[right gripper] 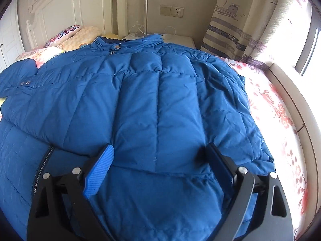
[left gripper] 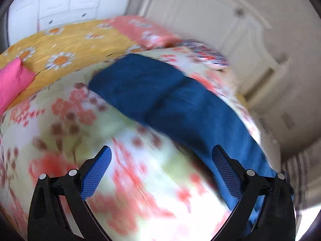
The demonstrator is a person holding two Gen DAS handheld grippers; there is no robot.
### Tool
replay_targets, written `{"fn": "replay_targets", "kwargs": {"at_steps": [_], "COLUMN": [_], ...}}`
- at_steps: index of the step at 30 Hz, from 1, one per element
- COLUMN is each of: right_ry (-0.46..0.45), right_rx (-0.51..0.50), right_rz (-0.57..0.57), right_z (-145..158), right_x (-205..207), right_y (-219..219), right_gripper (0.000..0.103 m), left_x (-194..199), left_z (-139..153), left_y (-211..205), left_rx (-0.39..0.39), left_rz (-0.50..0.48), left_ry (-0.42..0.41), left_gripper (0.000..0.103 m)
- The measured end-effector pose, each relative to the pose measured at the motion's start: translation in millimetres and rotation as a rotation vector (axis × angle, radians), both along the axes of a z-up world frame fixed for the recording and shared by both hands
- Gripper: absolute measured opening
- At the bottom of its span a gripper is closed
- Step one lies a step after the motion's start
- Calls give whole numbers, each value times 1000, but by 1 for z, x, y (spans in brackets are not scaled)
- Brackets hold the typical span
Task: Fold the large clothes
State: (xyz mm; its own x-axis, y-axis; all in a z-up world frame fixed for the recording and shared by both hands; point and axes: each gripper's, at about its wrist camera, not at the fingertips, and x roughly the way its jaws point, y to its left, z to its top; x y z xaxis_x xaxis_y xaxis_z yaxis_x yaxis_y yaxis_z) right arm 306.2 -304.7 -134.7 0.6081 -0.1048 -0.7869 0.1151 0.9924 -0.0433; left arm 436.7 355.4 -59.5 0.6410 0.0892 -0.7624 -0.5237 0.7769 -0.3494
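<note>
The left gripper (left gripper: 161, 155) is showing two black plastic fingers (left gripper: 96, 172) with angular, cut-out frames, each wearing a bright blue pad with a fine mesh texture. Round silver screw heads are glinting at the pivots. The right gripper (right gripper: 160, 156) is looking alike: black arms, blue textured pads (right gripper: 99, 172), silver screws.

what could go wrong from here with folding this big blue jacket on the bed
1. The puffy blue jacket is thick and slippery-looking; the open right gripper may pinch only the top layer, so the fold slides apart.
2. The left wrist view is motion-blurred; the open left gripper is over the floral bedsheet and might grab sheet along with the sleeve.
3. The jacket's right edge lies near the bed edge and might slip off.
</note>
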Motion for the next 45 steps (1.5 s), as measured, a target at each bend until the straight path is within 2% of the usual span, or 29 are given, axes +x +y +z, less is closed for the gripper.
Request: {"fn": "replay_targets", "kwargs": {"at_steps": [2, 3, 4, 5, 6, 8, 10, 12, 13, 14, 16, 18, 21, 24, 27, 30, 34, 35, 37, 39, 42, 45], "right_ry": [0, 0, 0, 0, -1, -1, 0, -1, -1, -2, -3, -4, -7, -12, -15, -14, -16, -24, -92, -171, -286, -322], "right_rx": [1, 4, 5, 6, 4, 3, 3, 5, 6, 6, 9, 16, 31, 43, 57, 71, 69, 61, 17, -15, -135, -242], "right_rz": [1, 1, 1, 0, 0, 0, 1, 1, 1, 1, 3, 4, 6, 8, 12, 15, 18, 13, 0, 91, 373, 632], "right_z": [-1, 0, 0, -2, -1, -1, -1, -1, -1, -1, -1, -1, 0, 1, 1, 0, 1, 4, 21, 44, 79, 78], "right_x": [2, 1, 1, 2, 2, 1, 1, 0, -1, -1, 2, 1, 1, 1, 0, 1, 2, 0, -10, -16, -20, -15], "right_y": [-2, -2, -1, -2, -1, -1, -1, 0, 0, 0, -1, -1, -4, -6, -8, -9, -8, -7, 4, 33, 121, 208], "right_gripper": [92, 92, 92, 92, 92, 92, 92, 92, 92, 92, 92, 92, 92, 92, 92, 93, 93, 90, 88, 88, 88, 88], "left_x": [16, 22, 28, 31, 30, 22, 7, -9, -21, -29, -54, -75, -93, -103, -111, -120, -129, -132, -139, -148, -164, -176], "left_z": [-9, -11, -11, -9, -2, 25, 63, 93, 107, 113, 126, 124, 92, 50, 16, -4, -24, -27, -33, -35, -36, -36], "left_y": [14, 16, 14, 11, 3, -31, -94, -156, -196, -220, -294, -368, -449, -483, -471, -433, -367, -352, -308, -278, -233, -195], "left_rx": [-37, -11, 28, 23, 30, 138, 272, 345, 359, 360, 388, 415, 395, 371, 339, 369, 483, 491, 449, 395, 306, 246], "left_rz": [37, 51, 56, 48, 65, 40, -80, -211, -316, -383, -568, -748, -947, -1032, -1030, -968, -786, -744, -648, -572, -428, -301], "left_ry": [32, 36, 36, 26, 3, -85, -206, -301, -363, -398, -478, -507, -448, -358, -261, -189, -75, -55, -21, -11, -18, -13], "left_gripper": [93, 74, 37, 29, 16, 9, 2, 2, 2, 2, 2, 3, 3, 3, 4, 4, 4, 4, 4, 4, 4, 4]}}
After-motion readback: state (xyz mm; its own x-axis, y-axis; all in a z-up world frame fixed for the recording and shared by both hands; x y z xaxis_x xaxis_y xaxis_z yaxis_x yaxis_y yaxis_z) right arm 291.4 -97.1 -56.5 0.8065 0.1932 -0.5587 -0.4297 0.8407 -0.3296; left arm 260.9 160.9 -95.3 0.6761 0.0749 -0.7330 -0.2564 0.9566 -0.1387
